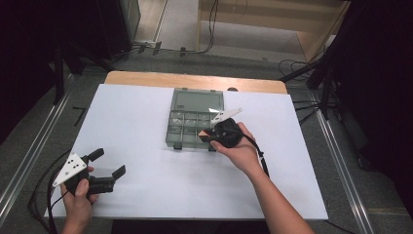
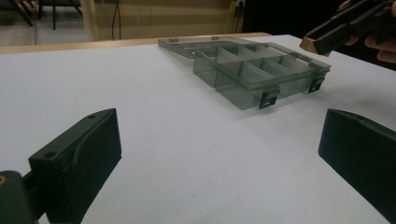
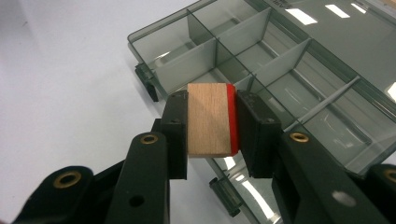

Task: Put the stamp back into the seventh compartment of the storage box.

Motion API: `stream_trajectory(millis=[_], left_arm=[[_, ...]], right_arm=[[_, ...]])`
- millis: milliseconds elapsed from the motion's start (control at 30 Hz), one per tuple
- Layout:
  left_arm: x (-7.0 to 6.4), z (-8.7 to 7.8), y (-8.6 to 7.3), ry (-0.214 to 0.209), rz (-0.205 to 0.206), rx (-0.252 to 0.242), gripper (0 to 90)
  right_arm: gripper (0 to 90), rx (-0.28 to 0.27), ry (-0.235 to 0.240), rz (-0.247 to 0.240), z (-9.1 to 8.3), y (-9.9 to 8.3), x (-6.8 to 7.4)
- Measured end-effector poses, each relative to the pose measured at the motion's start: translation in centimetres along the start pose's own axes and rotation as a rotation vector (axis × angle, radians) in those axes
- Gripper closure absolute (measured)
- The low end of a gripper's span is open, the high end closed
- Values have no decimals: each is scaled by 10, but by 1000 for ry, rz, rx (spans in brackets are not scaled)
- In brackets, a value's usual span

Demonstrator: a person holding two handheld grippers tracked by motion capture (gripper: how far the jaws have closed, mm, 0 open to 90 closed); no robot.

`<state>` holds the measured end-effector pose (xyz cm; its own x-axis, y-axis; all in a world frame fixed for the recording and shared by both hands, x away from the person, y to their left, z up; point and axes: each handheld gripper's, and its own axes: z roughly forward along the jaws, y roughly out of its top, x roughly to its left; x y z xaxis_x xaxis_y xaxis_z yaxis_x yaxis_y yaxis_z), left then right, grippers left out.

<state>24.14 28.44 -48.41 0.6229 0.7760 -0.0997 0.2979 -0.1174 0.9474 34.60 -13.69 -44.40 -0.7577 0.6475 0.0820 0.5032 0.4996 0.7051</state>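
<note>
Right hand-held gripper (image 3: 211,122) clamps my block (image 3: 210,119) over the box's (image 3: 299,51) near-edge compartments, ready to drop; left hand-held gripper (image 1: 108,170) rests wide, near table's front-left corner.

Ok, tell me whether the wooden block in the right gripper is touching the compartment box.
Apart. The left gripper view shows the wooden block, held in the right gripper, in the air above the compartment box, with a plain gap beneath it.

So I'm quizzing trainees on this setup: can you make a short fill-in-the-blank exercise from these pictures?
1. The right gripper is shut on a wooden ____ with a red side.
2. The compartment box has its lid ____.
3. The left gripper has its jaws ____ and holds nothing.

Missing words: block; open; open
</note>
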Motion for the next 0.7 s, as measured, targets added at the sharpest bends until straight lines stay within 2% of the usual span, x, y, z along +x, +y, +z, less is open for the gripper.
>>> stream_trajectory(millis=[700], left_arm=[[-1, 1, 0, -3, 1, 1, 0]], right_arm=[[643, 40, -31, 57, 26, -6, -13]])
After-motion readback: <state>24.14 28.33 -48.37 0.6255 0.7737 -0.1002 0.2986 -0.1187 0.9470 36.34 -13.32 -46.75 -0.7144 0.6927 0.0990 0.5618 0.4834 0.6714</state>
